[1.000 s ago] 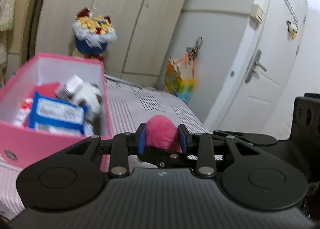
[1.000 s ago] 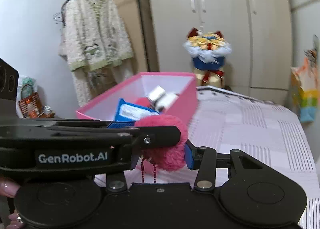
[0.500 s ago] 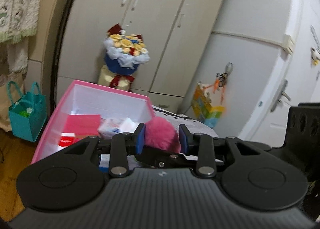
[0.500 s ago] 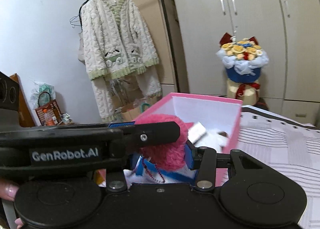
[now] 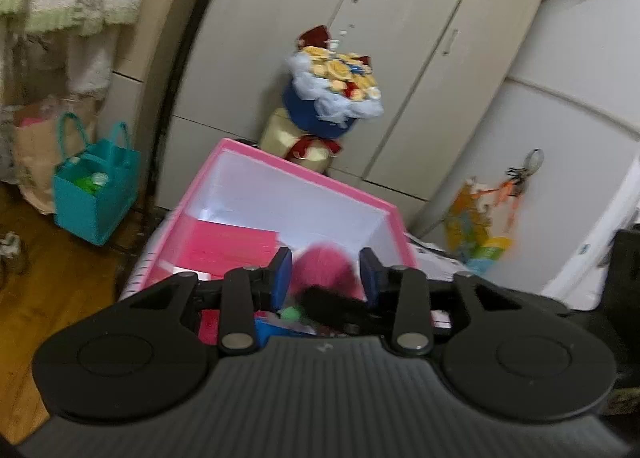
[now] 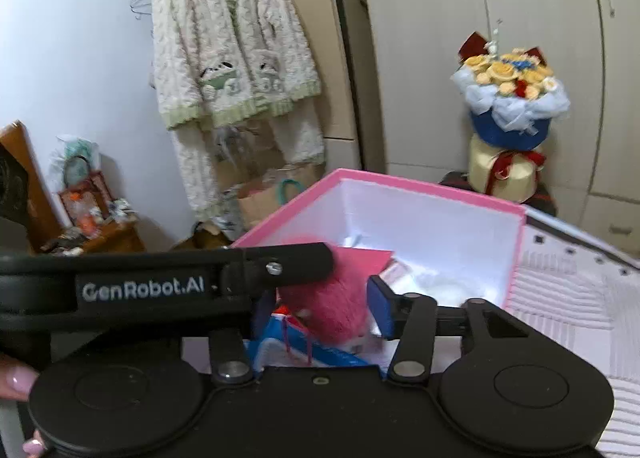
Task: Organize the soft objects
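L gripper (image 5: 325,273) and R gripper (image 6: 322,307) are both sitting over the pink box (image 5: 304,177), with the pink pom-pom (image 5: 322,267) between both sets of jaws.

L jaws have just been opening. The blue pads are standing right beside the pom-pom on either side. Can't tell if they're still pressing, as the pic is blurry.

R jaws have just been opening too, and wider. Near pad (image 6: 380,306) is sitting at the pom-pom's edge w/o squeezing it, so it's looking released. Far pad is mostly hiding behind the L gripper's black finger, which is crossing in front of the R jaws from the left.

A red bead string (image 6: 287,335) is hanging from the pom-pom, below the R jaws. A blue packet (image 6: 276,344) is lying right under them, inside the box. A pink card (image 5: 236,246) is lying in the box ahead-left of the L jaws. White stuff is lying ahead of the R jaws, too blurry to name.

Beyond the jaws, past the box's far wall, a flower bouquet (image 5: 334,94) is standing against the wardrobe. A teal bag (image 5: 94,198) is sitting on the floor, far left of the L jaws. A striped bed cover (image 6: 572,298) is running off to the right of the R jaws.
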